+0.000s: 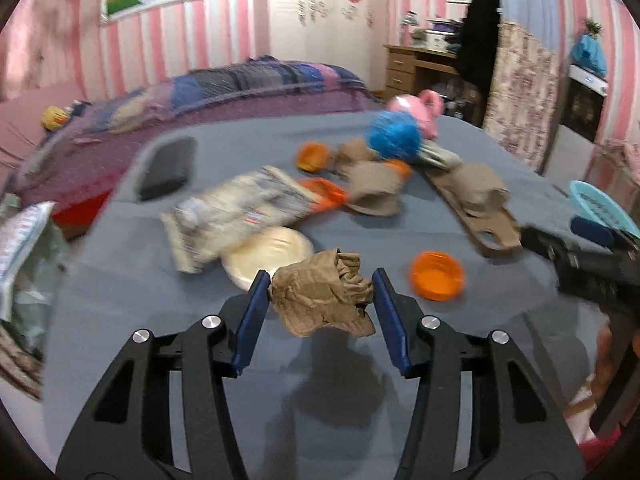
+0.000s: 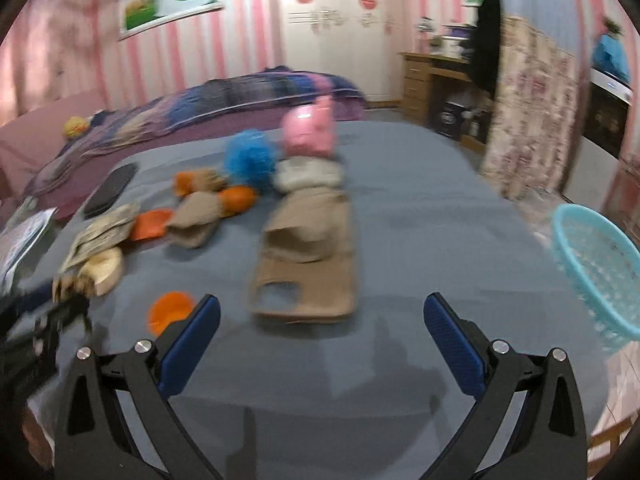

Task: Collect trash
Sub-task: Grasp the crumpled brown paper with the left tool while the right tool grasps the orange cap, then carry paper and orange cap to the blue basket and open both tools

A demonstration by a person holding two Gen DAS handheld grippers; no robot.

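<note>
Motion blur is smearing most of both views, so no writing on the packaging or on the far wall decorations is coming through legibly. At the far left of the left wrist view, a crinkled plastic bag [image 1: 24, 248] is running off the edge of the frame. On the grey-blue surface [image 1: 160, 320], a printed wrapper [image 1: 236, 216] is lying partly over a pale paper plate [image 1: 272, 256], hiding the plate's left part.

The left claw [image 1: 320, 286] is sitting near the middle, its blue pads [image 1: 256, 304] standing either side of a crumpled brown paper ball [image 1: 324, 296]; the pads are appearing to meet the paper's edges, though whether they are pressing it is hard to judge. Just right of it an orange cup [image 1: 438, 276] is lying on its side.

Farther back, a flat cardboard carrier [image 2: 308, 264] is bearing a crushed brown lump, with a blue mesh ball [image 2: 250, 160] and a pink toy [image 2: 308, 132] beyond it.

The right claw [image 2: 322, 340] is hovering over bare surface, fingers spread wide apart with nothing between them. At the far right a turquoise basket [image 2: 600, 272] is being cut off by the frame, and its contents are not making themselves out.
</note>
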